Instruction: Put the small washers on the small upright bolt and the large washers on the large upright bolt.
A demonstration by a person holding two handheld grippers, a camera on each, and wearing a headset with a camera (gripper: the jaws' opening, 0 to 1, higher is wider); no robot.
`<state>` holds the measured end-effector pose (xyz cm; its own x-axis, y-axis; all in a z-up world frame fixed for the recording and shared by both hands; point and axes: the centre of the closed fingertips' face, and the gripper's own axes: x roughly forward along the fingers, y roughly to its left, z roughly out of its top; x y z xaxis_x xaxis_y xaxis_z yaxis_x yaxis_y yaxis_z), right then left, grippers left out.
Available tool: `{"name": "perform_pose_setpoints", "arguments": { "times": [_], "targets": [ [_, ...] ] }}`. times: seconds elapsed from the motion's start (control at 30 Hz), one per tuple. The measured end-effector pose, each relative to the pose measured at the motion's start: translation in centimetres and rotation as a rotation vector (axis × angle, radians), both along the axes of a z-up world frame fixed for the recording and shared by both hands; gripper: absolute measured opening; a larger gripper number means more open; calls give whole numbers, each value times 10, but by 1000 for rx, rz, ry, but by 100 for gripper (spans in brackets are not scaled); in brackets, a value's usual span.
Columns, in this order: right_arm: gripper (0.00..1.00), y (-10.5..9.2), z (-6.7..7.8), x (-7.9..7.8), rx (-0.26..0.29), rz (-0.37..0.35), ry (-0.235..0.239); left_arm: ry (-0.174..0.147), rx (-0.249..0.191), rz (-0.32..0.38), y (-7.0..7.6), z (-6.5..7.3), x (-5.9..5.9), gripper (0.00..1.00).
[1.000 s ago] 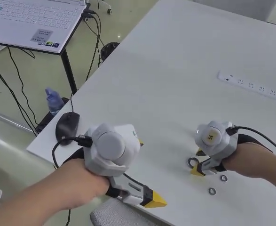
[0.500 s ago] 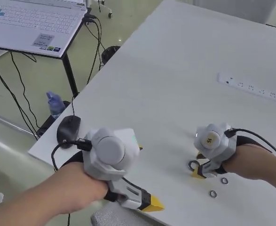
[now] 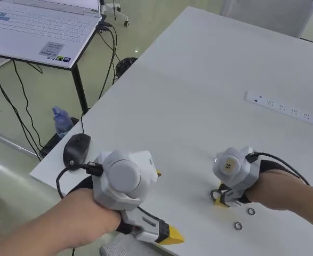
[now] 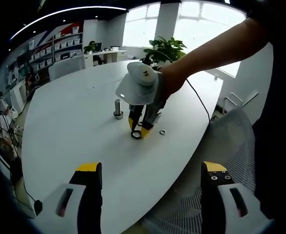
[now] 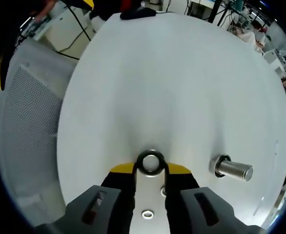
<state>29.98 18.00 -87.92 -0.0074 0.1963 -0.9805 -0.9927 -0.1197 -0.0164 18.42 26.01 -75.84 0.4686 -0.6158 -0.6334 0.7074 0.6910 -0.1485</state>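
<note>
Steel rings on the white table [image 3: 199, 80], four by count: one large washer [image 5: 150, 162] that the jaws of the right gripper [image 5: 149, 168] seem to pinch, one collar washer [image 5: 220, 165] around the single upright bolt [image 5: 233, 169] at its three o'clock, and two small washers [image 5: 147, 213] at six. Left gripper [image 4: 151, 168] — jaws wide apart, empty — sits at nine o'clock of the right one in the head view.

Right claw [image 3: 218, 199] at large washer [image 3: 215, 194], 2 small washers [image 3: 238, 226] nearby
</note>
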Motion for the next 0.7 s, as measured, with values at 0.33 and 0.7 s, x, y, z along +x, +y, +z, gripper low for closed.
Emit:
{"name": "perform_pose_setpoints", "arguments": {
  "times": [0.33, 0.7],
  "targets": [
    [20, -3, 0, 2, 28, -43, 7, -22, -1, 28, 8, 11, 1, 84],
    [21, -3, 1, 3, 21, -45, 17, -34, 7, 51, 13, 12, 1, 86]
  ]
}}
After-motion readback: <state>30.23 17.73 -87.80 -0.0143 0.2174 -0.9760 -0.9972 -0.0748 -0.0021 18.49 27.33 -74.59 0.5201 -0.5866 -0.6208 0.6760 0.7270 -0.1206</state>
